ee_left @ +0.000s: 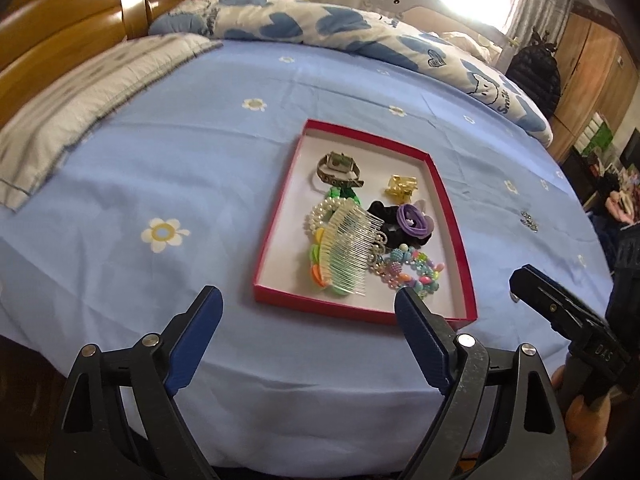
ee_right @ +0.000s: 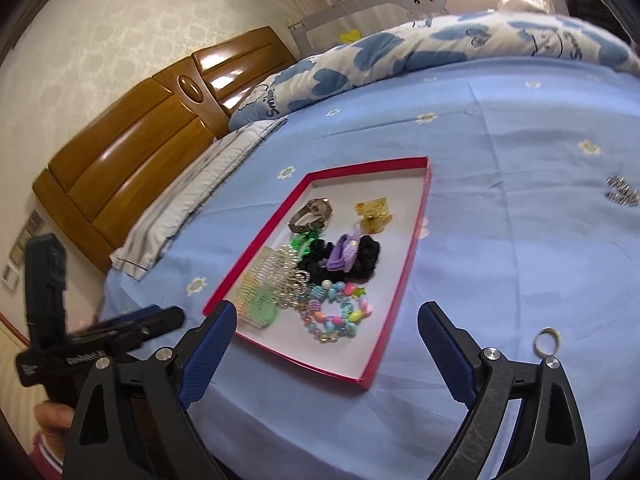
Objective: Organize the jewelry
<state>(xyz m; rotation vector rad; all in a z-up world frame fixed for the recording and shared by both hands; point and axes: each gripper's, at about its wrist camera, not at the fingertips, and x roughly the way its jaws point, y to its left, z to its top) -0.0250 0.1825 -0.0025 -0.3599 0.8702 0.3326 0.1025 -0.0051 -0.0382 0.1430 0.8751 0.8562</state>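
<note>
We hold both tongs over a bed (ee_left: 160,168) covered in a blue sheet with white flowers. Our left tongs (ee_left: 308,304) gape wide with nothing between the blue pads, hovering at the near edge of a red box (ee_left: 452,216) with a white floor. Our right tongs (ee_right: 326,322) are spread just as wide and hold nothing, near the box's near corner. The box lies flat on the sheet and holds most of the jewelry: a watch (ee_left: 339,168) toward the far end, a gold clip (ee_left: 401,188) beside it to the right, a black scrunchie (ee_right: 340,260) with a purple bow (ee_left: 410,219) on it in the middle, a pearl bracelet (ee_left: 320,212) partly under a clear comb (ee_left: 348,248), and a bead bracelet (ee_left: 416,274) in many colours at the near end, touching the comb. Some green and orange pieces lie under the comb; we cannot tell what they are. Outside the box, on the sheet to its right, lie a small ring (ee_right: 547,342), just beside the right tongs' right finger, and well beyond it a sparkly clip (ee_right: 622,192). A blue-patterned quilt (ee_left: 320,24) lies along the far side, a grey pillow (ee_left: 80,92) by the wooden headboard (ee_right: 132,160).
</note>
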